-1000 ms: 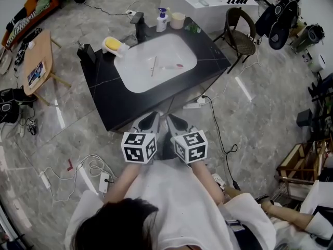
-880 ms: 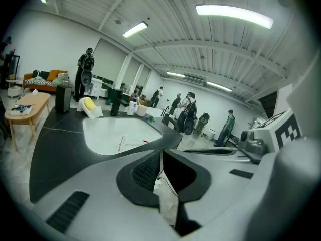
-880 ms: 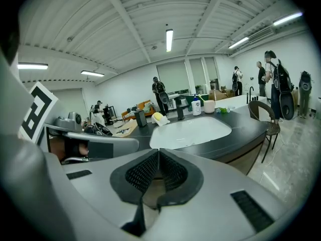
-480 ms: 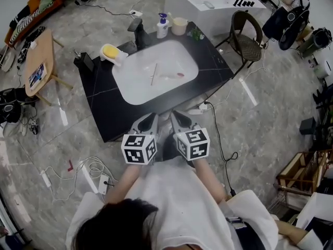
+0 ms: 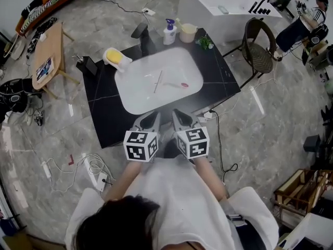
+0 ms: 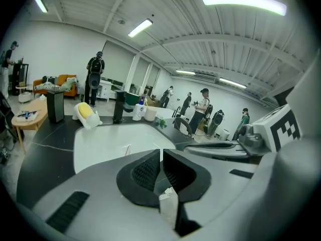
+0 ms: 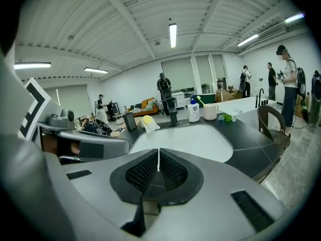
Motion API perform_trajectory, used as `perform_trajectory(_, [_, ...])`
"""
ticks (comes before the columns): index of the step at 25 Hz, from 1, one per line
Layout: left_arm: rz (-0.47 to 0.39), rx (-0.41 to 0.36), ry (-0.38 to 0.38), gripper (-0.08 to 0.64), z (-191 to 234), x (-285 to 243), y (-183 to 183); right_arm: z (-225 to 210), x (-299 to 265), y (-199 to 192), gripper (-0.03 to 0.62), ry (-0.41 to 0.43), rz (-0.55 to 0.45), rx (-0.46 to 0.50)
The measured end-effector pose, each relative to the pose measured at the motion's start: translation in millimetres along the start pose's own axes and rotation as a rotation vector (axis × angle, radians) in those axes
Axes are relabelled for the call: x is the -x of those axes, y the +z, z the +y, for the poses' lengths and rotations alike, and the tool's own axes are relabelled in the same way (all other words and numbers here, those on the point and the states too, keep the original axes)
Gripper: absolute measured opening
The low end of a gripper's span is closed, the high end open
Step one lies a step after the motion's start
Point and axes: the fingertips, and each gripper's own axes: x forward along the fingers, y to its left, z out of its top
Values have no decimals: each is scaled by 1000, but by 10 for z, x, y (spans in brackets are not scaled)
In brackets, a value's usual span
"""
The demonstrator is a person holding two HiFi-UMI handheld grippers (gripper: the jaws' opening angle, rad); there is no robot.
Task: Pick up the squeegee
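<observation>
A black counter [image 5: 104, 113] with a white basin [image 5: 140, 95] stands in front of me. In the basin lie a thin pale stick [image 5: 158, 81] and a slim red-tipped tool [image 5: 178, 84]; I cannot tell which thing here is the squeegee. My left gripper [image 5: 151, 120] and right gripper [image 5: 180, 117] are held side by side at the counter's near edge, short of the basin. Both are shut with nothing between the jaws, as the left gripper [image 6: 160, 152] and right gripper [image 7: 159, 152] show in their own views.
On the counter's far side stand a black faucet [image 5: 141, 34], a soap bottle [image 5: 169, 34], a cup [image 5: 187, 33], a yellow sponge in a holder [image 5: 115, 58] and a black box [image 5: 87, 65]. A chair [image 5: 258, 51] is at the right, a wooden table [image 5: 48, 56] at the left, cables [image 5: 91, 168] on the floor.
Both grippers have moved forward together toward the counter, still side by side and shut. The counter and basin now lie closer to them.
</observation>
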Motion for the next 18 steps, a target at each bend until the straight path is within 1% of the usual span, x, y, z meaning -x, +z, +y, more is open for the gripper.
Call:
perform_trajectory(4, [-16, 10, 36, 40, -7, -231, 166, -242, -115, 171, 28, 23, -12, 18])
perform_trajectory(7, [-17, 20, 55, 40, -39, -393, 221, -428, -170, 242, 28, 33, -18, 29])
perform_trajectory(12, [-14, 33, 79, 40, -116, -659, 282, -696, -294, 244, 28, 72, 8, 28])
perform_trajectory(18, [-20, 39, 98, 40, -150, -883, 355, -802, -416, 223, 28, 117, 24, 31])
